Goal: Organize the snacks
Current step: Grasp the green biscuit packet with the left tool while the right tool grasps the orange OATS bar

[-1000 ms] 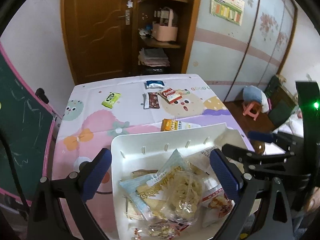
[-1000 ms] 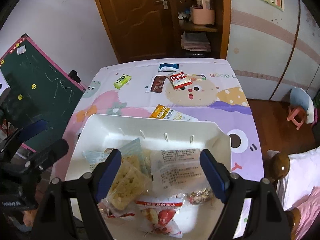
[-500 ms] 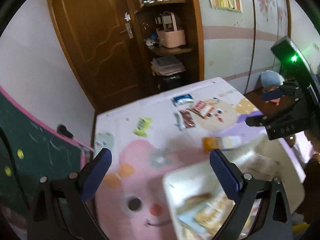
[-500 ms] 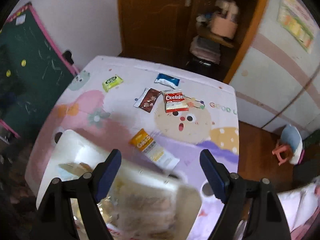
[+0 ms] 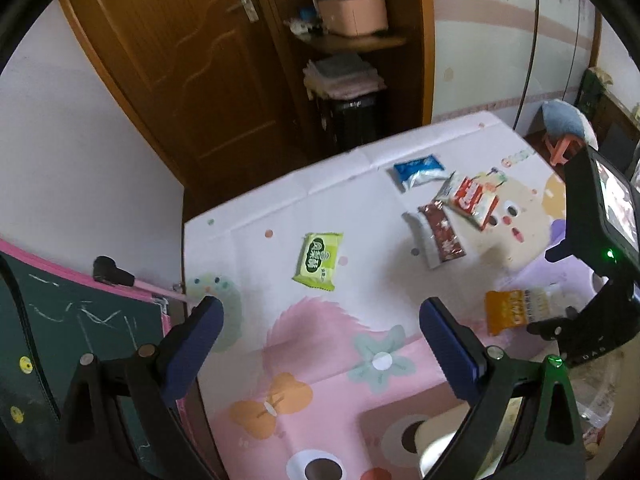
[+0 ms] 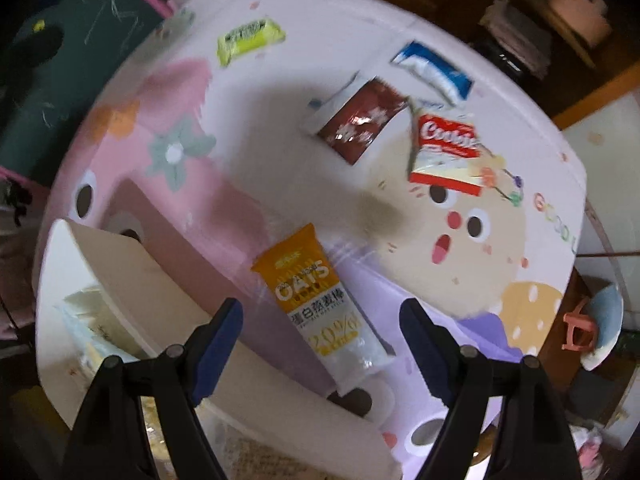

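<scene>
Both grippers empty over the snack table

Right gripper (image 6: 320, 344) spread wide, pointing down above the orange OATS packet (image 6: 316, 300), not touching. Left gripper (image 5: 320, 340) spread over the cartoon tablecloth (image 5: 256, 248), near the green snack pack (image 5: 319, 260). White bin (image 6: 132, 276) beside the OATS packet

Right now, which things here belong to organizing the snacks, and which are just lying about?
For the job: oats packet, Cookie packet, brown packet, blue packet, green packet, white bin.

Lying about: chalkboard, pink stool, shelf basket.
</scene>
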`<action>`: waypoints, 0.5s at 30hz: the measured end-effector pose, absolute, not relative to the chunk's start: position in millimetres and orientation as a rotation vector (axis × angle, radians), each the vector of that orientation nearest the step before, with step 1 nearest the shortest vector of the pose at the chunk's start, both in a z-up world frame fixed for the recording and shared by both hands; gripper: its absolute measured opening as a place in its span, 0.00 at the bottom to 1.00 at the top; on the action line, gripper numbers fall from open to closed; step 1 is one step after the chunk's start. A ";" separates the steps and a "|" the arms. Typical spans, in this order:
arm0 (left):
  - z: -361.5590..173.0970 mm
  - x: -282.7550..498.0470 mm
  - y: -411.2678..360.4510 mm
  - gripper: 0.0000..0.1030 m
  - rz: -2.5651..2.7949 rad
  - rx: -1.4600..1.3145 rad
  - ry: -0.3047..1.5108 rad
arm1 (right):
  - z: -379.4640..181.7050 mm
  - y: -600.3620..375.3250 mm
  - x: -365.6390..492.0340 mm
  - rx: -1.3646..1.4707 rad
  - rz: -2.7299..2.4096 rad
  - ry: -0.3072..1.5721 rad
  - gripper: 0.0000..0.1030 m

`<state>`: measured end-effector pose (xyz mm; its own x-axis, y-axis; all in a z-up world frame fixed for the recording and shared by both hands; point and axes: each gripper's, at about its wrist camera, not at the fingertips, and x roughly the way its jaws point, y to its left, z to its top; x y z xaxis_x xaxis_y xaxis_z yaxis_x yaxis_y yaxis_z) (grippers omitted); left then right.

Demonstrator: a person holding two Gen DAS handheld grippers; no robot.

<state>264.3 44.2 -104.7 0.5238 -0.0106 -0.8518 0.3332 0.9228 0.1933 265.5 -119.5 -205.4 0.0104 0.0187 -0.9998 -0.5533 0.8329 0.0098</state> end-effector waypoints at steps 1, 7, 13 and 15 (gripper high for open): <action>-111.0 267.0 44.0 0.95 -0.211 0.357 1.016 | -209.7 -118.1 266.3 -0.455 0.478 1.517 0.79; -138.3 279.1 42.4 0.95 -0.210 0.387 1.061 | -235.5 -117.6 273.2 -0.448 0.499 1.607 0.79; -157.2 295.2 40.9 0.95 -0.210 0.395 1.097 | -254.2 -128.2 273.2 -0.473 0.440 1.630 0.49; -164.5 304.4 39.9 0.95 -0.203 0.393 1.102 | -250.2 -134.3 277.2 -0.427 0.427 1.613 0.39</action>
